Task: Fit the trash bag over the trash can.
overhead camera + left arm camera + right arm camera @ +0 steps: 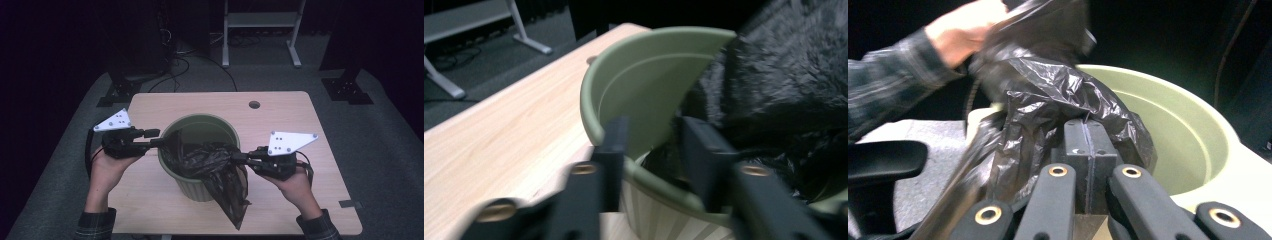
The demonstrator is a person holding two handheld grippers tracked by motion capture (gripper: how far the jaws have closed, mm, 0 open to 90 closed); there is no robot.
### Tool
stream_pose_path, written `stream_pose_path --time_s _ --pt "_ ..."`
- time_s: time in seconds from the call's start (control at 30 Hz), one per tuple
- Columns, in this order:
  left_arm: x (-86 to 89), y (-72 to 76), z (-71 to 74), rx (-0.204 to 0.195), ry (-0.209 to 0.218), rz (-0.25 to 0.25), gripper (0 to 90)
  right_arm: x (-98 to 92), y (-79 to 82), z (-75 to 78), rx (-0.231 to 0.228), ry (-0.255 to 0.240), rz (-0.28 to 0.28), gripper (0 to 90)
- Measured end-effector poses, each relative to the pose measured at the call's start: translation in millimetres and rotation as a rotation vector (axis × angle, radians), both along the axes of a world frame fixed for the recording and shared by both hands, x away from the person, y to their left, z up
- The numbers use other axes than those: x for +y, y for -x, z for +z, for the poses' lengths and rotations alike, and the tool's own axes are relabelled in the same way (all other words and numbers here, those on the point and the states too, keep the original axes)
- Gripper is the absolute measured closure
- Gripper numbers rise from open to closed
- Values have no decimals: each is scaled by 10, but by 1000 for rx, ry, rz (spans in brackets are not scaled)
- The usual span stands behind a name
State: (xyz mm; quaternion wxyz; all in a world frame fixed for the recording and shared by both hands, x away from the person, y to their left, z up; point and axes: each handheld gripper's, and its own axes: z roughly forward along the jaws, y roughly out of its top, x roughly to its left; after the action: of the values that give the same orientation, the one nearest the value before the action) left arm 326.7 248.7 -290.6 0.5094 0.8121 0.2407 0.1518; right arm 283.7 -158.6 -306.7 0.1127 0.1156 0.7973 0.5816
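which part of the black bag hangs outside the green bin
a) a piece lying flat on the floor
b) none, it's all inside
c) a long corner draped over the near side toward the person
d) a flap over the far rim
c: in the high view the black bag spills over the near wall of the green bin and hangs toward the person's edge of the table.

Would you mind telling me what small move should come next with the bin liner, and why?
Probably close the left tool on the black bin liner at the green bin's rim: its jaws stand apart astride that rim, while the right tool is shut on the liner, which hangs outside.
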Motion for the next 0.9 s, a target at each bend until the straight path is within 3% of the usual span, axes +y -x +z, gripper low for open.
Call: stream_pose_path --time_s 0.13,0.27,0.4,0.57,0.77,0.9 --pt "44 104 133 -55 13 -4 341 31 -145 -31 24 10 -25 900" --pt "-9 221 294 -113 25 -38 317 58 -236 -49 33 15 -38 900" --pt "-184 284 454 -154 22 -91 317 97 -287 -32 31 13 -42 900" --pt "-501 242 524 -153 11 -163 317 160 -332 24 27 8 -33 900" --pt "-776 149 476 -131 -3 -211 307 227 -376 102 16 4 -31 900" --pt "-906 87 429 -108 -36 -234 308 251 -392 140 9 -1 -25 900"
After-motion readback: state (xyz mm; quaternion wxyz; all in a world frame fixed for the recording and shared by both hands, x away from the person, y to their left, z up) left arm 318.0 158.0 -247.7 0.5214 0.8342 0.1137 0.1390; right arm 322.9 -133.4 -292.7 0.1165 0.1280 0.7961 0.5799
